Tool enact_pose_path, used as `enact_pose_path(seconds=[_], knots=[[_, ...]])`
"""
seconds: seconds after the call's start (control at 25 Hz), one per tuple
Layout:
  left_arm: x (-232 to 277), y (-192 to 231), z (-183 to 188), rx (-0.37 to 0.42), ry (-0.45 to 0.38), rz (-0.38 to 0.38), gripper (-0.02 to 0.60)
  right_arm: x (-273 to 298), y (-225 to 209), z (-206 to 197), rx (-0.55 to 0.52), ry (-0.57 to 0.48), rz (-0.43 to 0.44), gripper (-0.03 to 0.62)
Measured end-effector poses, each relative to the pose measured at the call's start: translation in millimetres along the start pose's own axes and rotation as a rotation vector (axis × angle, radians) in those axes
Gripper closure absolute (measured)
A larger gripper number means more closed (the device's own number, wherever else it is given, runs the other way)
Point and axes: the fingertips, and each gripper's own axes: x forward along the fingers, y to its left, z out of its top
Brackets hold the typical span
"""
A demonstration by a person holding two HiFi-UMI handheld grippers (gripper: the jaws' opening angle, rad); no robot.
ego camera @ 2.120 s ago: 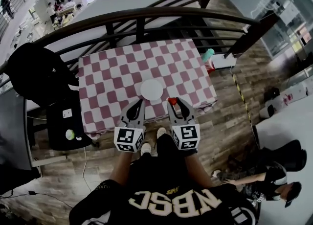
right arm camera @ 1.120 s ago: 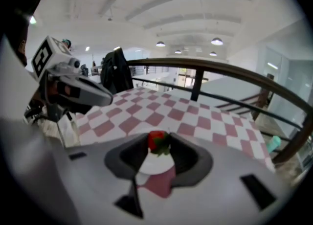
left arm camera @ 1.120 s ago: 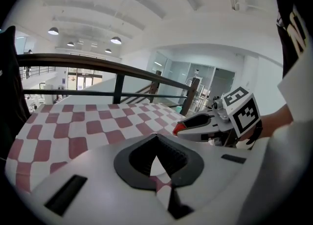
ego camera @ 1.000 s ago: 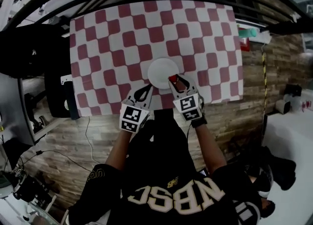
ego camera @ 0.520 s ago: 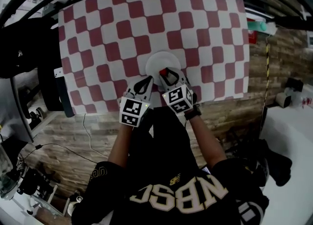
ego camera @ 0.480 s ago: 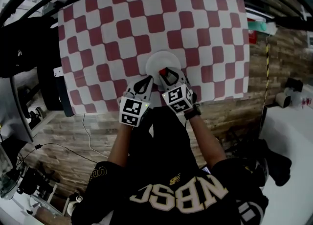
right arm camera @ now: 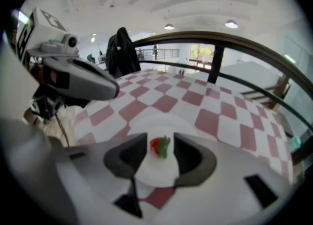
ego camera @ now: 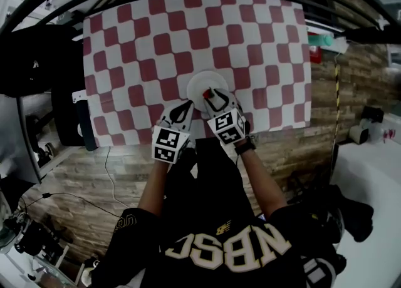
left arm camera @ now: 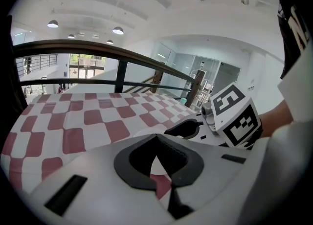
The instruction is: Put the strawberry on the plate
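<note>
A small red strawberry [ego camera: 207, 93] with a green top [right arm camera: 160, 146] is over the near part of the white plate [ego camera: 202, 82], which sits on the red-and-white checked table. My right gripper [ego camera: 213, 97] is around the strawberry and its jaws are opening. In the right gripper view [right arm camera: 157, 145] a little white plate [right arm camera: 161, 121] shows on either side of the fruit. My left gripper [ego camera: 187, 103] rests just left of the plate, shut and empty, with its tips meeting in the left gripper view [left arm camera: 156, 137].
The checked cloth [ego camera: 156, 42] covers the whole table, whose near edge lies under both grippers. A dark railing runs along the far side. A black jacket [ego camera: 31, 61] hangs at the left. A teal bottle [ego camera: 319, 41] stands off the table's right edge.
My right gripper has carried the strawberry leftward from the plate's right rim to over its near part. The left gripper has stayed beside the plate.
</note>
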Motion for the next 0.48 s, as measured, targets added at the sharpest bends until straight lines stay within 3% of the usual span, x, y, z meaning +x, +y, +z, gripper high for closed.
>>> enact_pose_path(seconds=[0.28,0.4,0.48], knots=[[-36.7,-13.5,57.1,0.004,-0.106,0.008,0.574,-69.9,-3.2,58.7,0.091,-0.178,-0.079,0.436],[-56.0,-22.6,100.1,0.074,-0.199,0.009,0.574,-108.7,-11.1,97.1,0.130,-0.314,-0.120,0.441],[-74.1,-31.9,125.5,0.113,-0.261,0.014,0.573,-137.2,-14.3,112.9,0.154,-0.392,-0.161,0.482]])
